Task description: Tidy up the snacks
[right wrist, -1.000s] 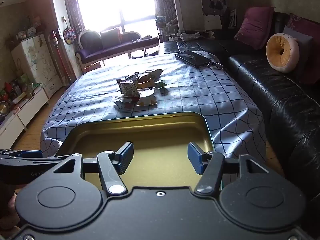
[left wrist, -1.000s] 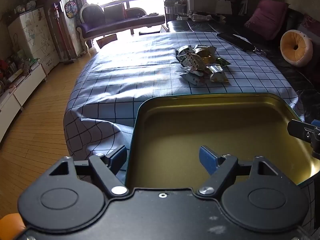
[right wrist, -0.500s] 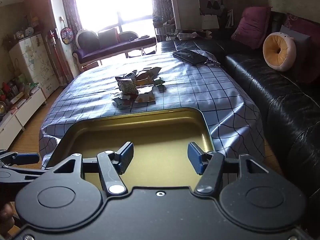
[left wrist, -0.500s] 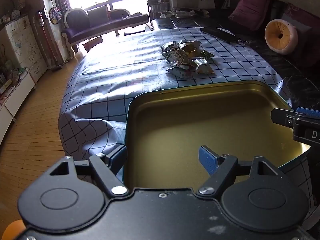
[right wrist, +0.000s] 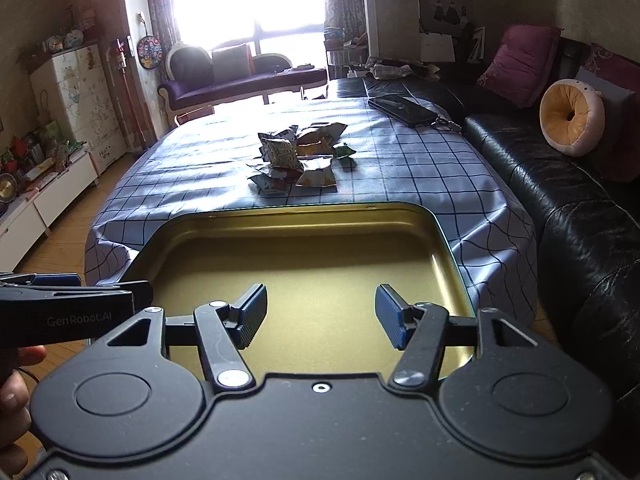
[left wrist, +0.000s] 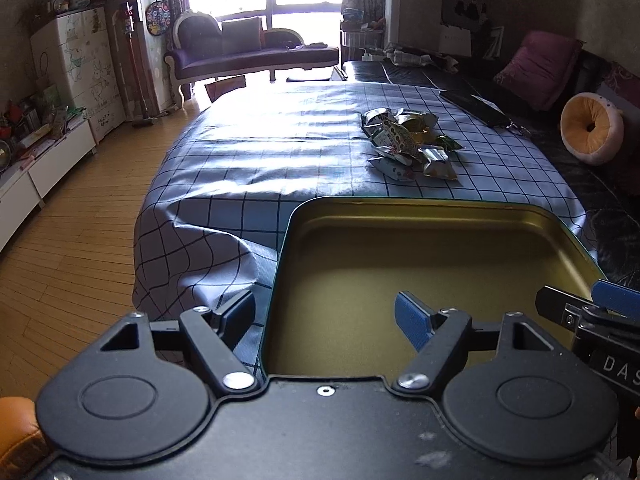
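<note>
With the left tool (left wrist: 326, 316) closing astride the near-left rim of the empty gold tin (left wrist: 432, 264) and the right tool (right wrist: 320, 316) apart and empty, the tin overhanging the tabletop (left wrist: 280, 152) could tip before the snack packets (left wrist: 408, 144), at twelve o'clock, get loaded.

We see gold tin (right wrist: 304, 280) open-topped, interior bare: free room inside for fingers. Tin rim straddled by left gripper (left wrist: 332, 316), jaws closing, nothing pressed between. Right gripper (right wrist: 320, 316) spread wide over tin floor. Beyond far rim, strip of checked surface (left wrist: 260, 152) clear up to snack packets (right wrist: 298, 158) heaped mid-surface. Black flat case (right wrist: 404, 110) at far right edge. Black sofa (right wrist: 560, 200) crowds right side.
</note>
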`<action>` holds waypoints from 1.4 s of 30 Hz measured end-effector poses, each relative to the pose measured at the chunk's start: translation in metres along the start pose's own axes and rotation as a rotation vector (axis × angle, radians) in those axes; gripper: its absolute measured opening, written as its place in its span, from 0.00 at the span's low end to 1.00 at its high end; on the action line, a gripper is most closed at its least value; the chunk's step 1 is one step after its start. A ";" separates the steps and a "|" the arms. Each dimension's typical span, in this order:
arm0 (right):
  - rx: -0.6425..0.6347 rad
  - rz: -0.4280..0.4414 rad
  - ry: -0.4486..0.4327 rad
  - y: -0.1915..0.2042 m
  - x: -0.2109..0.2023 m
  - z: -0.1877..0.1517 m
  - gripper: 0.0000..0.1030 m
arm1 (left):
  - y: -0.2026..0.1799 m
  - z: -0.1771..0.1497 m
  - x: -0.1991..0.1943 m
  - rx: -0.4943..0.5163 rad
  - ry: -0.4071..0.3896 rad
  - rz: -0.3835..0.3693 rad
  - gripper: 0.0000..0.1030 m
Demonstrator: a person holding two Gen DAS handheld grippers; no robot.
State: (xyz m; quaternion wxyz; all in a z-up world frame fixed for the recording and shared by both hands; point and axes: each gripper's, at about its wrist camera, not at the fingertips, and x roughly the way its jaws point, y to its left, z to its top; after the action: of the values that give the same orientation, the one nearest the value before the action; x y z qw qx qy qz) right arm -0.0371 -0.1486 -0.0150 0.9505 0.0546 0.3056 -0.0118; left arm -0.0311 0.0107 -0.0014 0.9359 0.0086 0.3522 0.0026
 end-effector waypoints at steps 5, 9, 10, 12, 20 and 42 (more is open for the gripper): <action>0.007 -0.004 -0.005 -0.003 -0.001 0.000 0.61 | -0.004 -0.002 -0.003 0.027 0.004 -0.014 0.75; 0.014 -0.009 -0.008 -0.005 -0.002 0.001 0.61 | -0.010 -0.003 -0.010 0.054 -0.034 0.023 0.75; 0.014 -0.010 -0.010 -0.006 -0.002 0.001 0.61 | -0.010 -0.004 -0.012 0.059 -0.043 0.028 0.75; 0.014 -0.014 -0.016 -0.006 -0.004 0.001 0.61 | -0.011 -0.005 -0.015 0.056 -0.053 0.033 0.75; 0.013 -0.012 -0.022 -0.006 -0.007 0.002 0.61 | -0.015 -0.008 -0.018 0.053 -0.062 0.043 0.75; 0.009 -0.004 -0.016 -0.006 -0.007 0.001 0.61 | -0.012 -0.010 -0.010 0.032 -0.019 0.022 0.75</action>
State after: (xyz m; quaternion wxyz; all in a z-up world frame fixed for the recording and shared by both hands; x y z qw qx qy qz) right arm -0.0426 -0.1551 -0.0106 0.9527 0.0582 0.2979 -0.0158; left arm -0.0458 -0.0013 -0.0025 0.9388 0.0276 0.3434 0.0069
